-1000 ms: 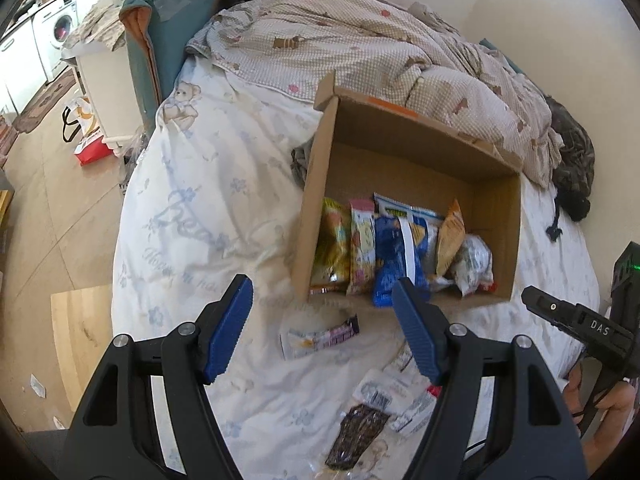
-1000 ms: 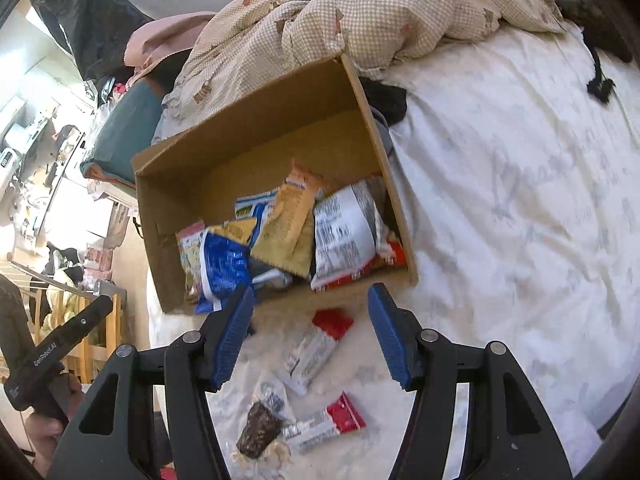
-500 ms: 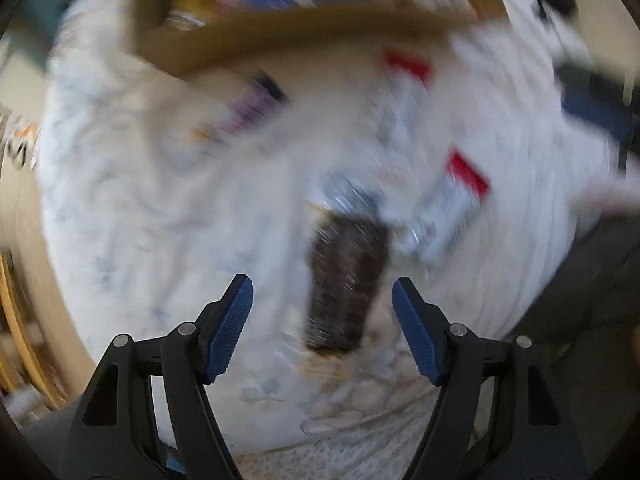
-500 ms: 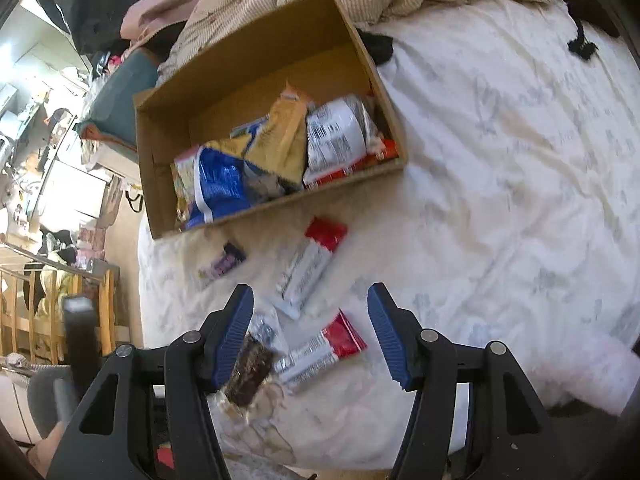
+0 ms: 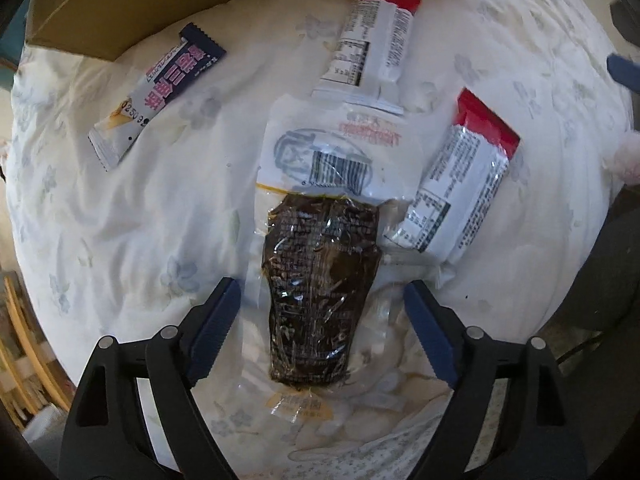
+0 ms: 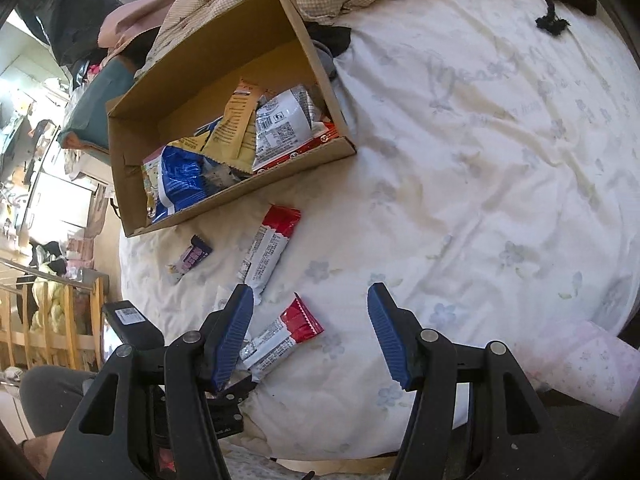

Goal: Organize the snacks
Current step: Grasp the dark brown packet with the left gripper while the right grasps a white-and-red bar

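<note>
Left gripper [image 5: 322,316] points straight down at the bed [image 5: 132,208], its jaws wide and just opened further; the dark pouch [image 5: 320,292] lies flat between them, touched by neither pad. Right gripper [image 6: 310,334] hangs at a slant above the bed, jaws half open and empty, with a red-ended bar [image 6: 282,340] below and between them.

Landmark: the box [image 6: 132,184], already holding several packets along its near wall. Relative to the box, four loose snacks lie on the bed in front of that wall: the purple bar [image 5: 156,94] closest to it, a red-ended bar [image 5: 370,40] just beside, the second red-ended bar [image 5: 460,180] farther out, and the dark pouch farthest, partly overlapping a clear white wrapper [image 5: 332,148].

Step in hand, as judged: picking up the dark pouch for transfer to the box. To do it well, lower until both pads flank the pouch's narrow waist, keep it centred, and close across its short width. The film looks slick and the bedding soft, so press slightly into the bed before closing. Avoid catching the clear wrapper beneath or a fold of sheet. Lift straight up before carrying toward the box.
</note>
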